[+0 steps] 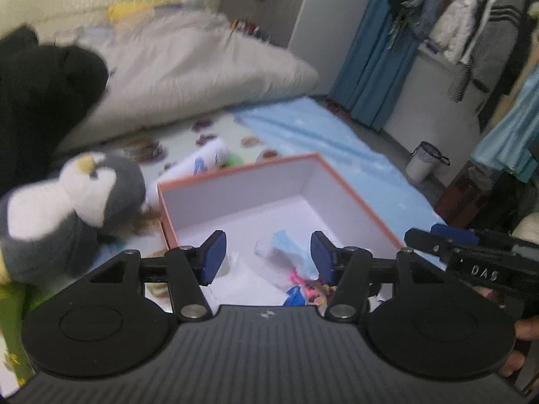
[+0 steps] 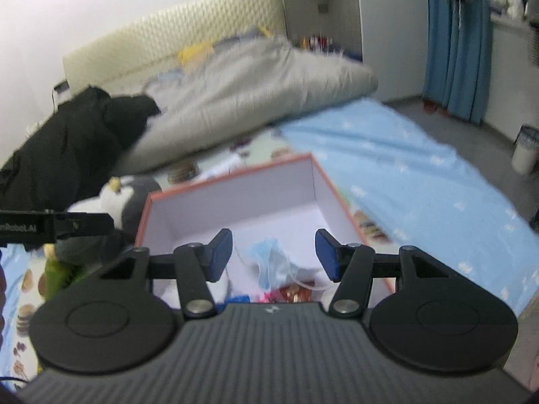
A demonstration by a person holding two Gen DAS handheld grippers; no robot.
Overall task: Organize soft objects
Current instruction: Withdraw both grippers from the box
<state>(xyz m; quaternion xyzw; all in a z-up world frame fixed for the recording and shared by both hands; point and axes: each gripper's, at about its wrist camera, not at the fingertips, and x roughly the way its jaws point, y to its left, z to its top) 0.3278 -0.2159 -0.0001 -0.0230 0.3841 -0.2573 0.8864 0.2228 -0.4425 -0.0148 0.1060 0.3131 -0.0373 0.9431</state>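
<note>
Bedding fills the left wrist view: a grey duvet (image 1: 188, 77) heaped behind the orange-rimmed white box (image 1: 353, 195), a black garment (image 1: 37, 101) to the box's far left, and a pale blue sheet (image 1: 323, 138) running along its right side over a mat printed with food pictures. The left gripper (image 1: 267, 257) hangs released above the box's near end, blue pads apart, nothing between them. Inside the box lie a crumpled blue face mask (image 1: 289, 245) and small colourful bits. A grey-and-white plush penguin (image 1: 77, 198) stands just left of the box. Right of the box, beyond the sheet, sit a small white bin (image 1: 422, 161), blue curtains and hanging clothes.

In the right wrist view, the right gripper (image 2: 273, 256) is likewise spread wide and empty over the same box (image 2: 235, 176), the face mask (image 2: 273, 259) below it. The penguin (image 2: 134, 198) touches the box's left wall. A cream padded headboard (image 2: 175, 37) rises behind the duvet (image 2: 242, 91).
</note>
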